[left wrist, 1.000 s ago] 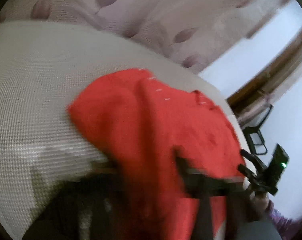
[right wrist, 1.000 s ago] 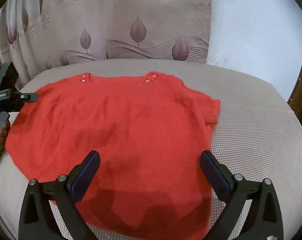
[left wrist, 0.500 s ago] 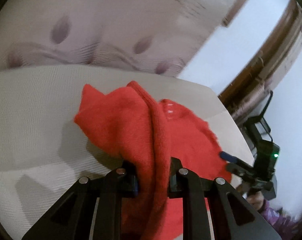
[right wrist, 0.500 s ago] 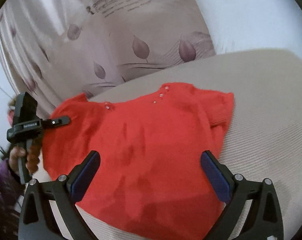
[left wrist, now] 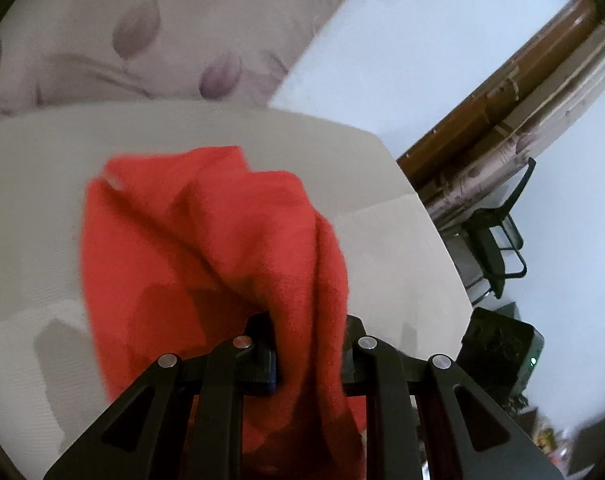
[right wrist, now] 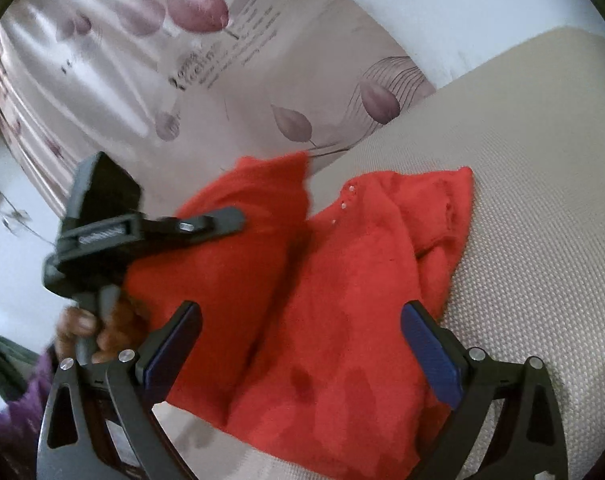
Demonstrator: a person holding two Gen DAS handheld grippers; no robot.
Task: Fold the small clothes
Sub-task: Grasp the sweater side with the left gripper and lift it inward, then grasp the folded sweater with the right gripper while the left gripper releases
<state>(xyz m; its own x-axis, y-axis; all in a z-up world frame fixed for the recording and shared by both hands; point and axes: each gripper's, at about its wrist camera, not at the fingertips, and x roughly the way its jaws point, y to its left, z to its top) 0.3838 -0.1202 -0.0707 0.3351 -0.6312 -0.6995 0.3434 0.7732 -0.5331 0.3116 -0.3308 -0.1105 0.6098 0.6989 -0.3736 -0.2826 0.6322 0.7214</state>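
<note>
A small red knitted top (right wrist: pixel 342 300) lies on a beige woven cushion (right wrist: pixel 542 200), with its left part lifted and folded over. My left gripper (left wrist: pixel 308 332) is shut on a bunched fold of the red top (left wrist: pixel 206 240), which drapes forward from the jaws. In the right wrist view the left gripper (right wrist: pixel 230 220) is held up by a hand (right wrist: pixel 90 328), carrying that raised side above the rest. My right gripper (right wrist: pixel 306 350) stands open over the near part of the top, with its blue pads (right wrist: pixel 430 356) wide apart and nothing pressed between them.
A leaf-print curtain (right wrist: pixel 182 80) hangs behind the cushion beside a white wall (left wrist: pixel 382 60). A brown wooden frame (left wrist: pixel 502 92) and a black chair (left wrist: pixel 498 248) stand past the cushion's right edge (left wrist: pixel 422 208). Bare cushion (left wrist: pixel 30 220) lies to the left of the top.
The left gripper has raised the top's left side and carried it across over the rest. The right gripper has rolled and shifted a little, still open.
</note>
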